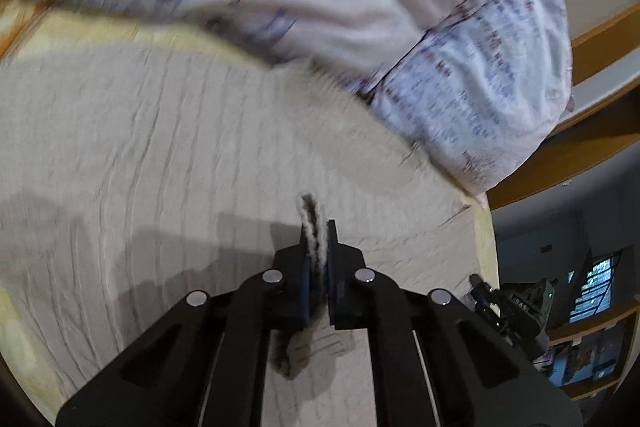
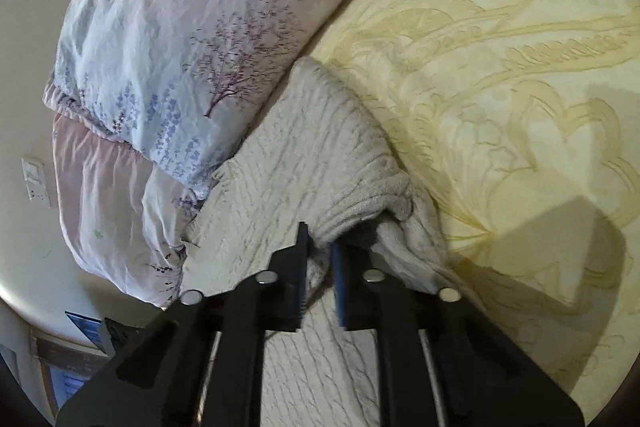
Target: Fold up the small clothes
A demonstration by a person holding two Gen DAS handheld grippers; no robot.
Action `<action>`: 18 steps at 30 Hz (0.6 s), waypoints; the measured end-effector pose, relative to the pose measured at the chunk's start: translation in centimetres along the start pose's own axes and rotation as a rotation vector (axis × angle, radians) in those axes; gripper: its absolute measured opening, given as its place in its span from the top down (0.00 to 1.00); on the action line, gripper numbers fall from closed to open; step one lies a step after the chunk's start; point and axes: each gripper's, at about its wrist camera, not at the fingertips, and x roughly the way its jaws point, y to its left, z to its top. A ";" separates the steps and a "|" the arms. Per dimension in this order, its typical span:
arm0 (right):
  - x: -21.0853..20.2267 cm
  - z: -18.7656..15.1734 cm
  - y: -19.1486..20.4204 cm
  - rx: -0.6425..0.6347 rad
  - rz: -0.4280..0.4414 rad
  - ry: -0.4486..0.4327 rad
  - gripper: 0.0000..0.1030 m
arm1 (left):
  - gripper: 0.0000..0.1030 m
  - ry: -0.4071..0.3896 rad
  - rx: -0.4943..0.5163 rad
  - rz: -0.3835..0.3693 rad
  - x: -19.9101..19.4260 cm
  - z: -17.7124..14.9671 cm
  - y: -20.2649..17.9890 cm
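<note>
The grey knitted garment (image 2: 304,155) lay spread on the bed (image 2: 500,67), its far end up against the flowered pillow (image 2: 180,39). My left gripper (image 1: 318,227) had its fingers nearly closed on a thin edge of the knit, which stood up between them. My right gripper (image 2: 320,243) sat at a bunched fold of the same garment; its fingers (image 2: 302,247) were narrow, with cloth between them, though I could not tell how firmly they gripped.

I judged the step to be carrying one edge over to make a fold. To do it well, I needed both grips level and moving together, so the edge stayed straight. The knit looked soft and stretchy, so pulling hard would drag the whole piece across the bed. I wanted to land the edge short of the pillow.
</note>
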 end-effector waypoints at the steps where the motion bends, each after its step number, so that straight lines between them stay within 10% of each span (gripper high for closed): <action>1: -0.5 -0.1 0.4 -0.009 0.029 -0.030 0.92 | 0.95 -0.028 0.023 -0.012 -0.6 0.7 -0.7; 6: -1.7 -0.6 1.0 -0.035 0.060 -0.119 0.92 | 0.95 -0.175 0.129 -0.002 -2.5 2.8 -2.6; 18: -1.4 -2.5 0.8 -0.063 -0.174 -0.069 0.80 | 0.84 0.017 0.065 0.205 3.0 2.2 2.2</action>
